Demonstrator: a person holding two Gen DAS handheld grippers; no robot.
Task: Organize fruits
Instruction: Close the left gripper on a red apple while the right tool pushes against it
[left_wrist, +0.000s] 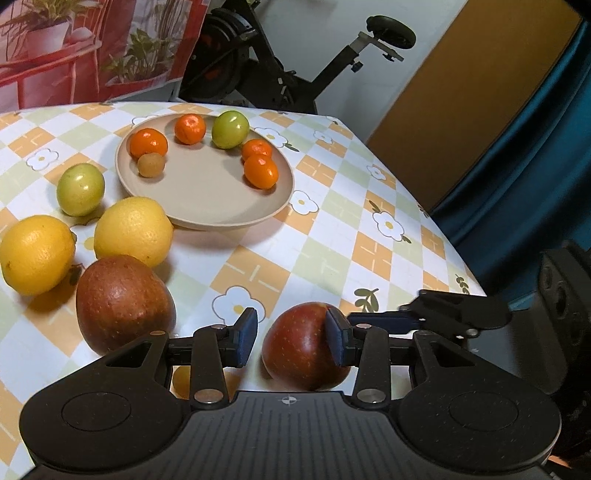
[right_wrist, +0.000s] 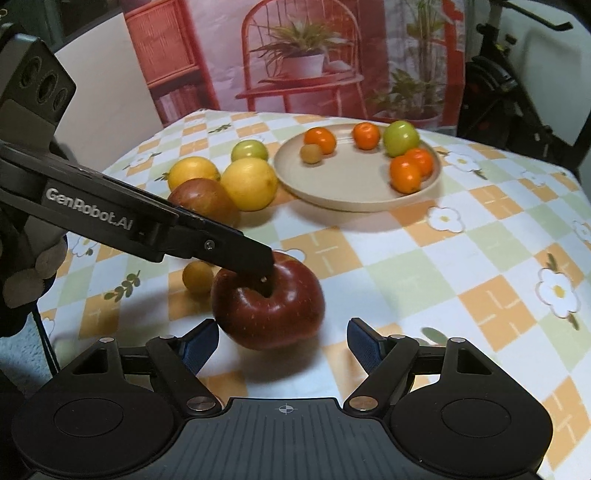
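In the left wrist view I see two lemons (left_wrist: 37, 254) and a large red apple (left_wrist: 123, 302) at the left of the frame on the checked surface (left_wrist: 332, 229). The plate (left_wrist: 207, 218) with tangerines sits upper centre. At bottom centre, the left gripper (left_wrist: 291, 338) has its jaws partly open; one pad touches a second red apple (left_wrist: 303, 350), which is not clamped. In the right wrist view, the right gripper (right_wrist: 282, 345) holds its jaws open just short of that apple.
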